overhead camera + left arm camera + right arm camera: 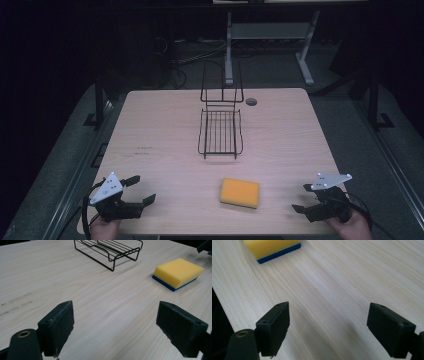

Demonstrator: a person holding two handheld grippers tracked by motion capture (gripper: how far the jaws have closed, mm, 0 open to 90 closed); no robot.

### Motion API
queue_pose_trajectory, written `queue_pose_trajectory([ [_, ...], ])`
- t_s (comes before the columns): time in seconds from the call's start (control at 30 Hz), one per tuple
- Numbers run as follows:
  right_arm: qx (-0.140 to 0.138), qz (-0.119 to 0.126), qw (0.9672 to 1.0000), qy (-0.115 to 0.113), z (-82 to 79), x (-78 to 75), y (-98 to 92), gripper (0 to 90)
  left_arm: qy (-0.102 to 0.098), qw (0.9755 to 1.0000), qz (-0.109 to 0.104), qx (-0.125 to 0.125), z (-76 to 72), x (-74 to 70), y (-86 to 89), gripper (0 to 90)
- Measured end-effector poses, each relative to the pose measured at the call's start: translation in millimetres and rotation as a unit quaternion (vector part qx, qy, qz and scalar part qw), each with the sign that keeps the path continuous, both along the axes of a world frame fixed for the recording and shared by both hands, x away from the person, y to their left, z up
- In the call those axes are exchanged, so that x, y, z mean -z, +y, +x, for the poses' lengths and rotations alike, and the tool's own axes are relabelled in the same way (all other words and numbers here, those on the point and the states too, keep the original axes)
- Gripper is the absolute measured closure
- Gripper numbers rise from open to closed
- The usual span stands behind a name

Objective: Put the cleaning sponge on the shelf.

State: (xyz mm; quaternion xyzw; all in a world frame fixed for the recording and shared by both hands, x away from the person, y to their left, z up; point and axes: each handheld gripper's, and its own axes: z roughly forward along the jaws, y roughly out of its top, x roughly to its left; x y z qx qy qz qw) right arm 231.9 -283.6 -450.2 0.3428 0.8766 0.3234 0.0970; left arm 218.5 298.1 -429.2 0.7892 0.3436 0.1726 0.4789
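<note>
A yellow sponge point(240, 192) with a blue underside lies flat on the wooden table point(165, 130), near the front edge and between my two hands. Behind it, at the table's middle, stands a black wire rack point(220, 127) with nothing in it. My left gripper point(141, 190) rests at the front left corner, open, nothing between its jaws. From the left gripper view the sponge point(178, 272) sits ahead to the right and the rack point(110, 250) farther off. My right gripper point(302, 198) is at the front right, open too. The right gripper view catches the sponge point(273, 248) at its upper left.
A round cable hole point(251, 102) is in the tabletop behind the rack. Beyond the table, a desk frame point(270, 35) and loose cables stand on the dark floor. The table's near edge point(227, 315) runs close beside my right gripper.
</note>
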Motion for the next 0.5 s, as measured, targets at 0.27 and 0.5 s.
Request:
queue_pose_trajectory([
  [0.27,-0.005,0.000,1.0000,0.001,0.5,0.1,0.4,18.0,0.001,1.0000,0.005,0.002,0.4,0.6,-1.4,14.1],
  [0.5,-0.013,-0.002,0.9999,-0.001,0.2,-1.6,5.4,18.0,-0.001,1.0000,0.002,0.002,-0.5,0.5,0.1,14.1],
])
